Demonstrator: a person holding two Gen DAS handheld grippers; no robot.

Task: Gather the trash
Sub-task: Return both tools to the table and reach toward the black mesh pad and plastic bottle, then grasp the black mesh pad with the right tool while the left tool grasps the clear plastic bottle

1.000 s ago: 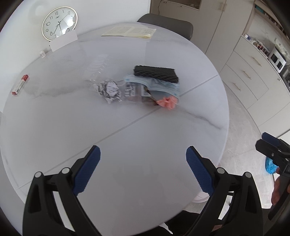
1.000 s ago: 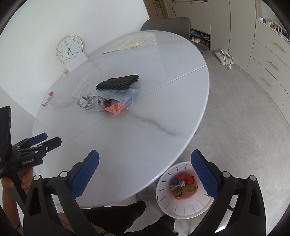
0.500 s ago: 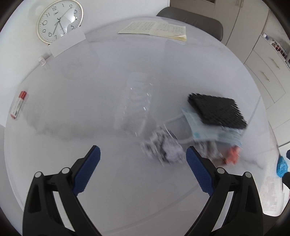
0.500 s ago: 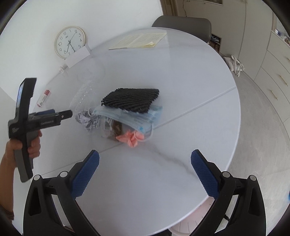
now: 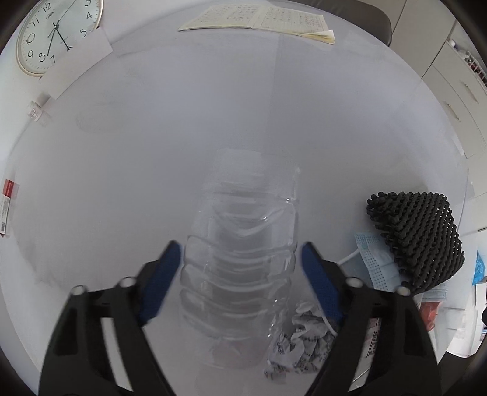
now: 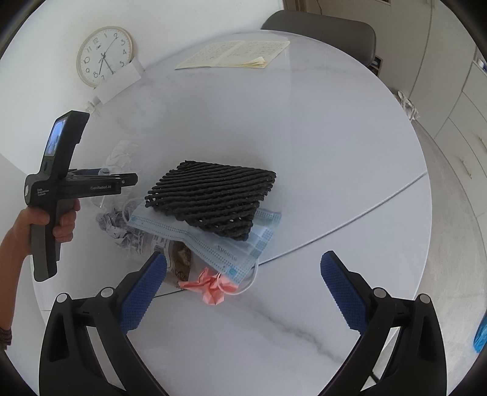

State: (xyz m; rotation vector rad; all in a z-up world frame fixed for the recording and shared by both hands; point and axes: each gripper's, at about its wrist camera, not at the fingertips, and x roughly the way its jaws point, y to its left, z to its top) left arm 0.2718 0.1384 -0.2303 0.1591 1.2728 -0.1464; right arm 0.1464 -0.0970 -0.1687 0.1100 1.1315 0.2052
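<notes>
A crushed clear plastic bottle (image 5: 243,259) lies on the round white table (image 5: 182,137), between the open jaws of my left gripper (image 5: 240,262), which do not clamp it. Beside it lie a crumpled newspaper ball (image 5: 301,341), a blue face mask (image 6: 213,240), a black foam net (image 6: 213,198), a pink paper wad (image 6: 213,289) and a printed wrapper (image 6: 179,262). My right gripper (image 6: 243,283) is open and empty, low over the table in front of the pink wad. The left gripper also shows in the right wrist view (image 6: 121,179).
An open notebook (image 6: 234,53) lies at the table's far side by a grey chair (image 6: 319,27). A wall clock (image 6: 103,56) leans at the back left. A red-and-white stick (image 5: 7,210) lies at the left edge. Cabinets (image 6: 456,106) stand at the right.
My left gripper has moved forward over the table and now straddles the clear bottle. My right gripper has moved in from beyond the table edge toward the trash pile.
</notes>
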